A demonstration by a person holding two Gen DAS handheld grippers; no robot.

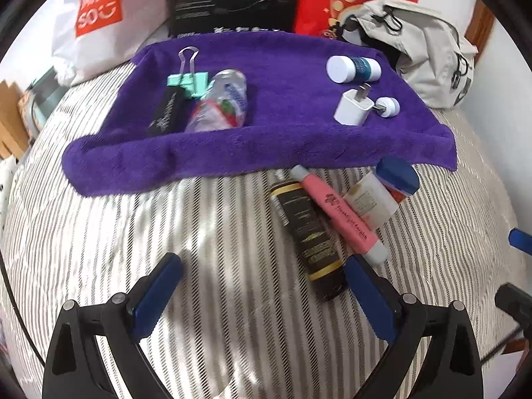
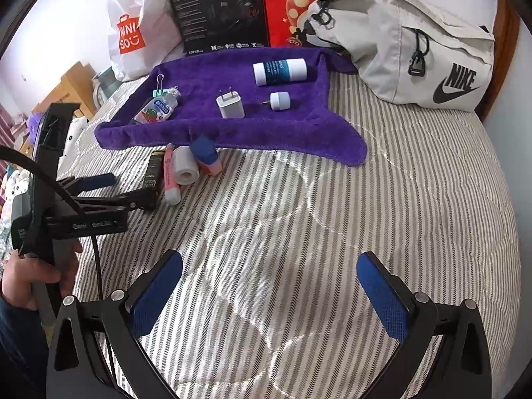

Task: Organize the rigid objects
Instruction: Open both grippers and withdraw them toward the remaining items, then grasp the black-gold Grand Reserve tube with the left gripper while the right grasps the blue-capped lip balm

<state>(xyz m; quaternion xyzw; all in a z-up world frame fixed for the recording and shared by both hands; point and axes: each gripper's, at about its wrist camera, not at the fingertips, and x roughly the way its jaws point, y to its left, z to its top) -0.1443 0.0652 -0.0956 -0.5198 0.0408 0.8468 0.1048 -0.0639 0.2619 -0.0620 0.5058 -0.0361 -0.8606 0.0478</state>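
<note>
Left gripper (image 1: 262,279): spread wide, empty
Right gripper (image 2: 269,276): spread wide, empty
Tubes (image 1: 335,219): on quilt, just ahead-right of left gripper
Towel (image 1: 286,139): beyond both, holding charger (image 1: 352,106)

A towel (image 2: 232,126) lies spread on a bed (image 2: 332,232). On its left side lie a binder clip (image 2: 160,90) and a small bottle (image 2: 159,108); on its right, a charger plug (image 2: 230,104) and a jar (image 2: 280,71). Just before the towel's front edge, several tubes (image 2: 173,176) lie side by side. Behind the towel stand bags (image 2: 399,53) and a box (image 2: 216,10).
</note>
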